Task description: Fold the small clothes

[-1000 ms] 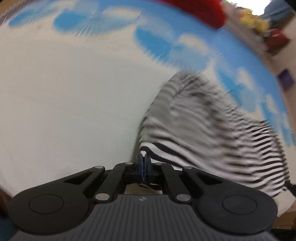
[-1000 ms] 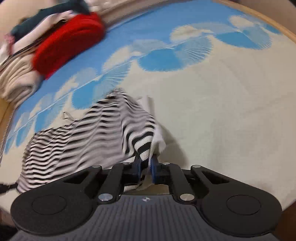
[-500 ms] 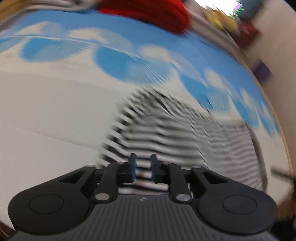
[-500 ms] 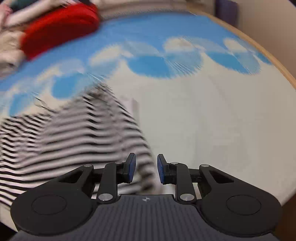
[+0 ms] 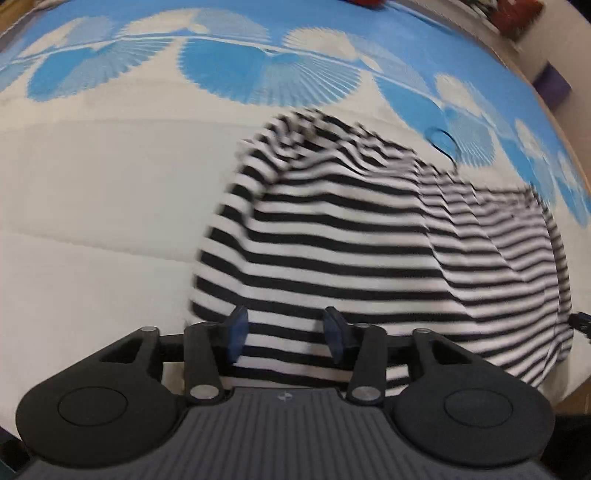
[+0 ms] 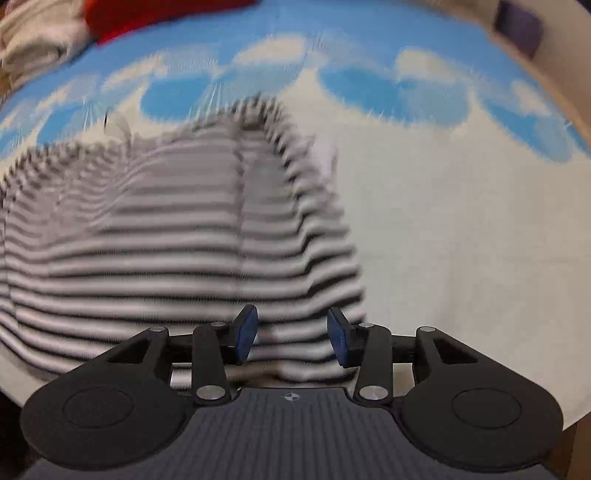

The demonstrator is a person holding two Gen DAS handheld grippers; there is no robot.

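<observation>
A black-and-white striped garment (image 5: 369, 236) lies spread on the blue-and-white patterned cloth (image 5: 110, 184). It also shows in the right wrist view (image 6: 177, 236), blurred. My left gripper (image 5: 283, 332) is open and empty, just above the garment's near left edge. My right gripper (image 6: 291, 334) is open and empty, just above the garment's near right edge. The blue pads (image 5: 236, 328) hold nothing.
A red garment (image 6: 155, 11) and a pile of pale clothes (image 6: 33, 40) lie at the far side. A small purple box (image 5: 552, 84) stands beyond the table's far right edge. A dark cord loop (image 5: 441, 142) lies behind the striped garment.
Both grippers were shut on the striped garment's near corners a second ago. They have opened and let go, and the garment now lies flat.
</observation>
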